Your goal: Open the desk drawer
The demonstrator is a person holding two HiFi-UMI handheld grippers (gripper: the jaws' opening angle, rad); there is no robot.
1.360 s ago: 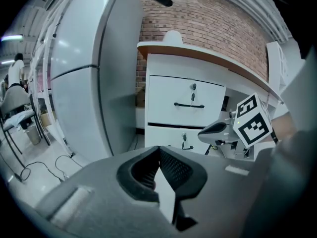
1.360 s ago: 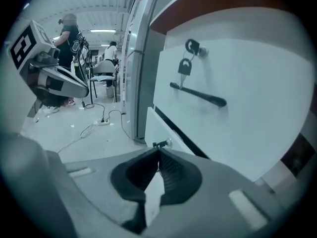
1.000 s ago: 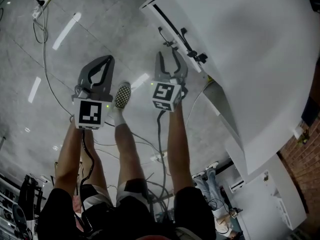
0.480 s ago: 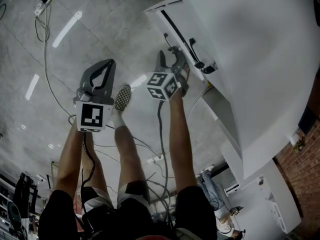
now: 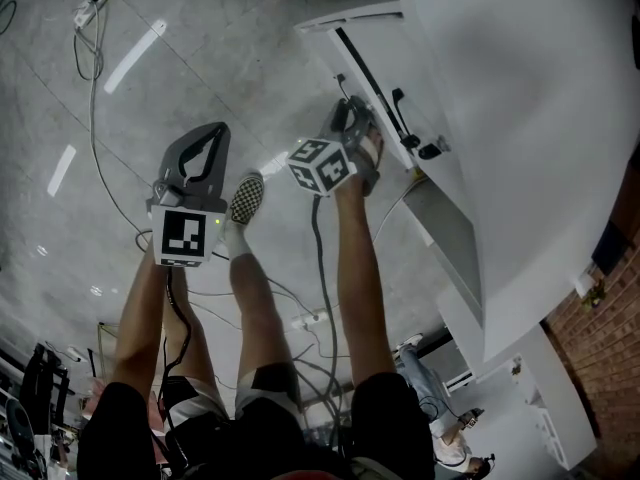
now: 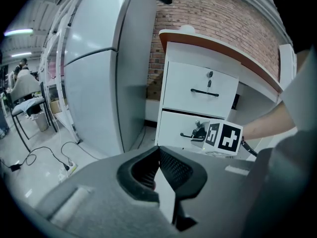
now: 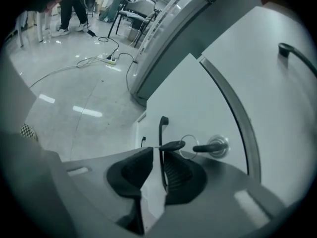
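**Head view: a pull too soon would slip**

The left claw [image 5: 212, 133] hangs pinched together, empty. The right claw [image 5: 350, 120] is closing round the thin black bar handle [image 7: 161, 133] of the white table drawer [image 7: 198, 93]. Pulling before the pads bite may slip it off.

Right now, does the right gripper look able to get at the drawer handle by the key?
Probably yes: the drawer handle stands between the closing jaws of the right gripper, with nothing blocking it; the key hangs just beside.

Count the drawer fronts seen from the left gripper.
2: the upper drawer, with a lock, and the lower drawer directly beneath it; others may be hidden lower down.
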